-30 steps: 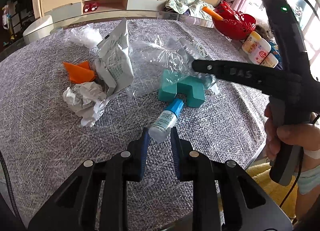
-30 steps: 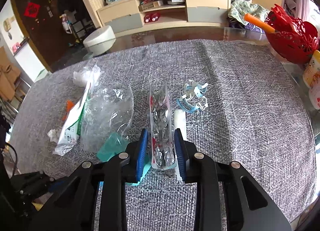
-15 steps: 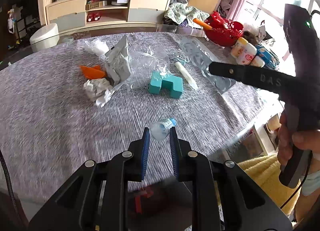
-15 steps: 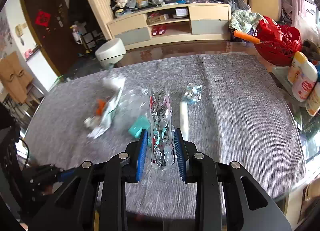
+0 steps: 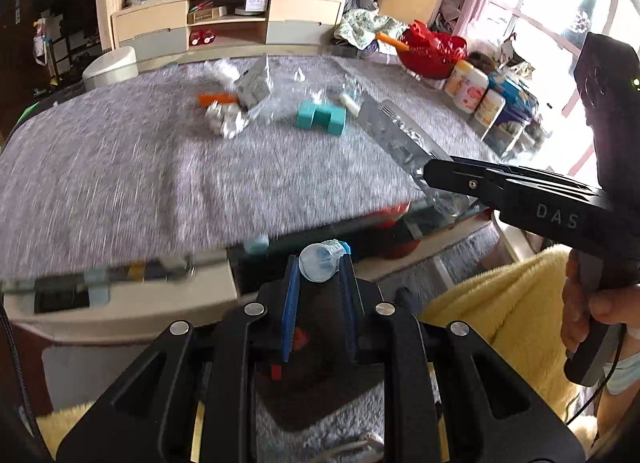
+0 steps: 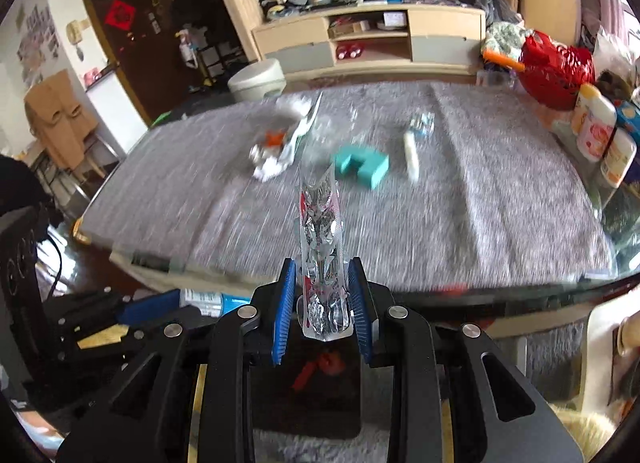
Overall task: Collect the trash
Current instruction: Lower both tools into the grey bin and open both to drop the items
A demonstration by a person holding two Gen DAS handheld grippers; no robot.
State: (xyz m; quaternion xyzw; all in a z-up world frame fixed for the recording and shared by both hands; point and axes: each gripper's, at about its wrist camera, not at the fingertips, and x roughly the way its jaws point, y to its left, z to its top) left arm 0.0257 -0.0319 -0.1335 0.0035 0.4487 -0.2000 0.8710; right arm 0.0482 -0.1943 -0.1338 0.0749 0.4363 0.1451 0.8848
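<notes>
Both hands carry trash clear of the desk. The left gripper has its jaws nearly closed on a small clear bottle, gripped across the body with its blue cap pointing away from the camera. The right gripper has its jaws drawn in on a crumpled foil wrapper, which stands upright between the blue pads. We judge the step in hand to be the carry toward a dark bin seen below both grippers, past the near edge of the desk. To do it well, we should keep both grips firm and bring each item squarely over the opening before letting go; the round bottle could roll out of a loosened hold. Both grippers point steeply downward, side by side; a hand holds the right tool's handle. A teal block, crumpled paper and a white tube lie well apart from the grippers on the desk.
</notes>
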